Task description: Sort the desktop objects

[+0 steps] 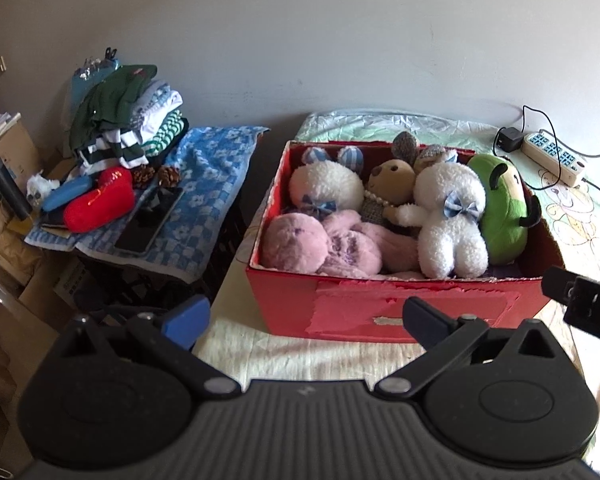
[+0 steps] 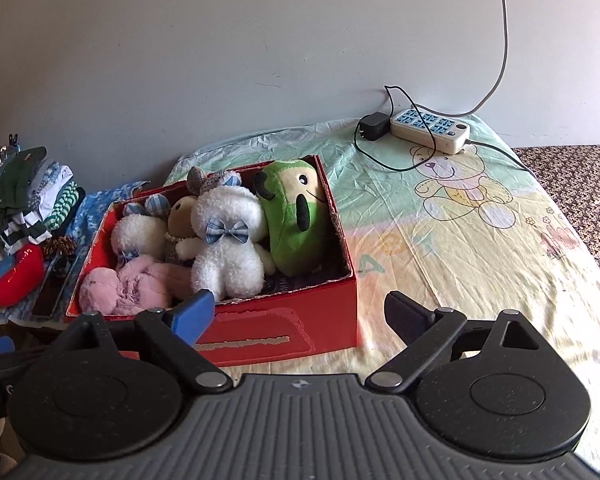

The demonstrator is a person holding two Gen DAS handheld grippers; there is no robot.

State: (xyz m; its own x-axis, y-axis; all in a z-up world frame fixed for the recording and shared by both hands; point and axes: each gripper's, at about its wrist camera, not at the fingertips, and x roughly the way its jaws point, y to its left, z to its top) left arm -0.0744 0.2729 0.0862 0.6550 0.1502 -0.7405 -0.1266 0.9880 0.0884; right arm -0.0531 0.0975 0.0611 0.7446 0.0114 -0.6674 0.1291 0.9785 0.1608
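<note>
My left tongs [image 1: 306, 318] and right tongs [image 2: 300, 312] gaped wide, empty, before the toy-filled box [image 1: 380, 312].

Soft daylight, fisheye-warped edges, dark corners

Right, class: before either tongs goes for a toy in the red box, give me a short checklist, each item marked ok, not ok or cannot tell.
1. Left tongs open and empty: ok.
2. Right tongs open and empty: ok.
3. Red box has no lid on, toys reachable from above: ok.
4. White bunny lies on top, not buried: ok.
5. Green plush free of the box wall: not ok, it leans against the right side.
6. Bedsheet right of the box has bare room for setting toys down: ok, though the power strip sits at the far edge.
</note>
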